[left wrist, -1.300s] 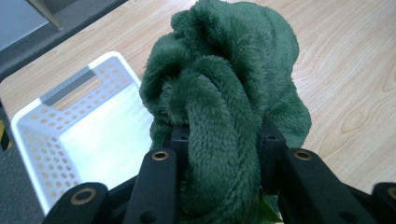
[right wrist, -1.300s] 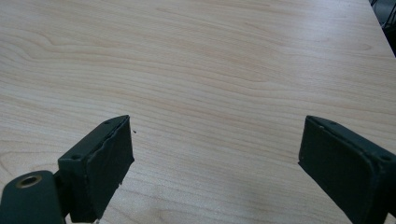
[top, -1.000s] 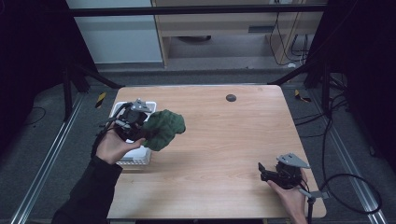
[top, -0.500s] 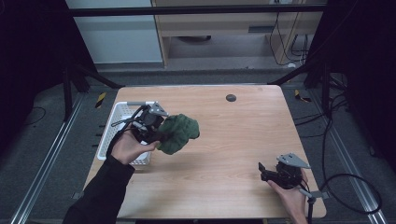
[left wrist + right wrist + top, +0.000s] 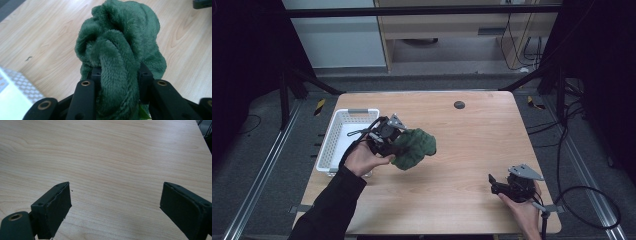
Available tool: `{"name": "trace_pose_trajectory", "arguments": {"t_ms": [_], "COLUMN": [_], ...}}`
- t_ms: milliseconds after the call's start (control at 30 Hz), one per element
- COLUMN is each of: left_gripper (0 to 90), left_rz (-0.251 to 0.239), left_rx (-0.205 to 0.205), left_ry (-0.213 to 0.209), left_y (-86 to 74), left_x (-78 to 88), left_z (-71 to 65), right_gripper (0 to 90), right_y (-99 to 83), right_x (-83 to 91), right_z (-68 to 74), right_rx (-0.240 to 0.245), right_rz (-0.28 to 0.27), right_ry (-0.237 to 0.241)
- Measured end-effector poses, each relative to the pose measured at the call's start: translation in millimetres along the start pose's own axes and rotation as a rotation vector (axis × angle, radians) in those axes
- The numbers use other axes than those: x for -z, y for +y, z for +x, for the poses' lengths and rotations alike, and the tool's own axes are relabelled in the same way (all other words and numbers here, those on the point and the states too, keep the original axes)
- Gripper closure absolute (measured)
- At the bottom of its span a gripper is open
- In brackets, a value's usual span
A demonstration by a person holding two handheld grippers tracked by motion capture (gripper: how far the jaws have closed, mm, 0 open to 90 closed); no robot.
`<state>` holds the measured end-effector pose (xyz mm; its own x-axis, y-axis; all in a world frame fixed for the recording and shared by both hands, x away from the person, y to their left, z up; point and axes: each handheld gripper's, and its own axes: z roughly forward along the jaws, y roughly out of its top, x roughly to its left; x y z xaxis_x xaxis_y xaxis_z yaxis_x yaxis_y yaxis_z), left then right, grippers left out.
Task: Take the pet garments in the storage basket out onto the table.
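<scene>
A dark green fleece cloth (image 5: 414,146) hangs bunched above the left half of the wooden table (image 5: 472,135). My left gripper (image 5: 388,136) is shut on it. In the left gripper view a thick fold of the cloth (image 5: 120,52) is squeezed between the two black jaws, and the rest bulges out beyond them. My right gripper (image 5: 496,184) sits low near the table's front right edge, held by a hand. Its jaws stand wide open over bare wood (image 5: 112,170) with nothing between them.
A white perforated basket (image 5: 343,135) stands at the table's left edge, just behind my left hand; its corner (image 5: 15,85) shows in the left gripper view. A small dark round spot (image 5: 459,104) lies near the far edge. Cables trail on the floor at the right.
My left gripper has carried the green cloth rightward, from above the basket out over the table. The right gripper has stayed put and open.
</scene>
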<state>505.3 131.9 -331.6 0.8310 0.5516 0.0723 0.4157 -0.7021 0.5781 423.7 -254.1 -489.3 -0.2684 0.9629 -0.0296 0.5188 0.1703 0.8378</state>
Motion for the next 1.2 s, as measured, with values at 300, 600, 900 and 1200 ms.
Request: {"name": "trace_pose_trajectory", "arguments": {"t_ms": [300, 600, 900, 1200], "left_gripper": [67.2, 67.1, 67.1, 67.1], "left_rz": [0.023, 0.033, 0.055, 0.089], "left_rx": [-0.039, -0.095, -0.130, -0.156], "left_ry": [-0.034, -0.073, -0.103, -0.126], "left_y": [5.3, 9.5, 12.2, 9.2], "left_x": [-13.4, -25.1, -39.5, -55.6], "left_z": [-4.9, -12.5, -21.0, -28.1], "right_gripper": [9.8, 9.9, 9.3, 9.2], "right_y": [-0.2, 0.2, 0.7, 0.8], "right_x": [-0.4, -0.4, 0.2, 0.0], "right_z": [-0.2, 0.2, -0.4, -0.6], "right_rx": [0.005, 0.005, -0.003, -0.002], "right_rz": [0.004, 0.001, -0.002, -0.004], "right_ry": [0.001, 0.003, -0.001, -0.006]}}
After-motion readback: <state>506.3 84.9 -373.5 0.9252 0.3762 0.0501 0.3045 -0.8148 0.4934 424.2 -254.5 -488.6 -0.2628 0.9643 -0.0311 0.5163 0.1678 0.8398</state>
